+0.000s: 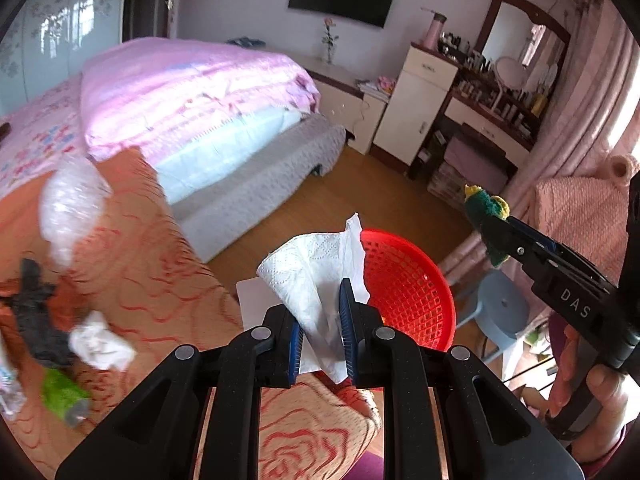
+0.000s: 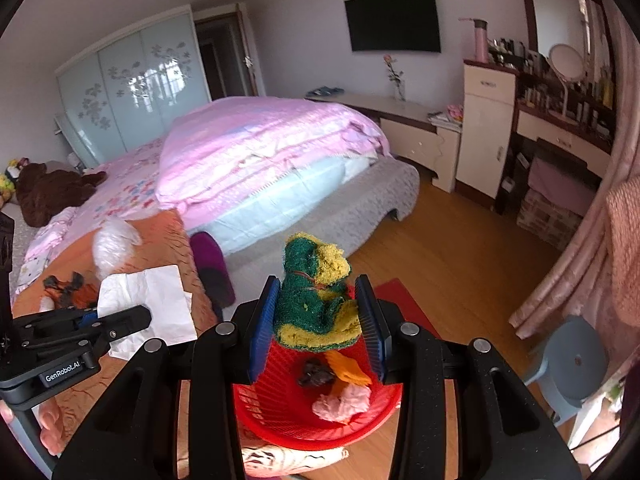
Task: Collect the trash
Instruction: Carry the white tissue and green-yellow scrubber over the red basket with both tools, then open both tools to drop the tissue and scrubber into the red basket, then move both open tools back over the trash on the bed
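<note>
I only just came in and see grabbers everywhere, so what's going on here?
A person is clearing trash off the orange bedspread with a gripper in each hand. The left gripper is shut on a white tissue; the right gripper is shut on a green and yellow scouring sponge, held over the red basket, which already holds a few scraps. A crumpled tissue, a green scrap and some clear plastic lie uncollected.

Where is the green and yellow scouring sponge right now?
The sponge is clamped in the right tool, centre of the right wrist view, directly above the red basket beside the bed.
</note>
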Motion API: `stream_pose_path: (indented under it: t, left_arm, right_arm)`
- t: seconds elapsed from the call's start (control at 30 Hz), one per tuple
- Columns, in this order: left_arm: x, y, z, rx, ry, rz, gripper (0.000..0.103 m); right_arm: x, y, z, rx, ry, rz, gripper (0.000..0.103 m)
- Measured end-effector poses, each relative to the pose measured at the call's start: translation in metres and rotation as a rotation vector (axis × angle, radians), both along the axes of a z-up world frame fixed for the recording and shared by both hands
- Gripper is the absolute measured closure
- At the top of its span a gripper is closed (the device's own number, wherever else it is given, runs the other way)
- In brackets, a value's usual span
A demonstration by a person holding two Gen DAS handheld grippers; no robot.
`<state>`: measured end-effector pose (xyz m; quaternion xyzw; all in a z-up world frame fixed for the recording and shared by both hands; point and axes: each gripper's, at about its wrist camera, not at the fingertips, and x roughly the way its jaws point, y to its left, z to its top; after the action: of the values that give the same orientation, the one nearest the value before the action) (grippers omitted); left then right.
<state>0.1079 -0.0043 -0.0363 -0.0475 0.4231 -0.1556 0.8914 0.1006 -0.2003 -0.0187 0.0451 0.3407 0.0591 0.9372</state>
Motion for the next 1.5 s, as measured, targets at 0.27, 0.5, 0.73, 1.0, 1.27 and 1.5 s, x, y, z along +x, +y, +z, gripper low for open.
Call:
stream_pose_path:
  t: [0.27, 0.5, 0.73, 1.0, 1.27, 1.5]
  left_arm:
    - [0.016, -0.036, -0.031, 0.011, 0.067, -0.059, 0.087]
    - [0.02, -0.049, -0.055, 0.005, 0.136, -0.099, 0.086]
    - [0.018, -0.054, -0.062, -0.003, 0.144, -0.12, 0.061]
    - [0.014, -0.05, -0.057, -0.007, 0.129, -0.104, 0.043]
    - [0.006, -0.031, -0.046, 0.009, 0.091, -0.059, 0.043]
    - [-0.007, -0.01, -0.033, 0.029, 0.042, -0.007, 0.042]
  right_arm:
    - [0.012, -0.012, -0.033, -0.007, 0.085, -0.03, 0.065]
    - [0.023, -0.017, -0.057, -0.006, 0.145, -0.043, 0.065]
    - [0.03, -0.017, -0.078, -0.003, 0.201, -0.039, 0.064]
    - [0.028, -0.017, -0.075, 0.005, 0.195, -0.041, 0.05]
    - [0.022, -0.017, -0.065, 0.022, 0.172, -0.04, 0.047]
    - [0.011, -0.009, -0.049, 0.02, 0.133, -0.022, 0.046]
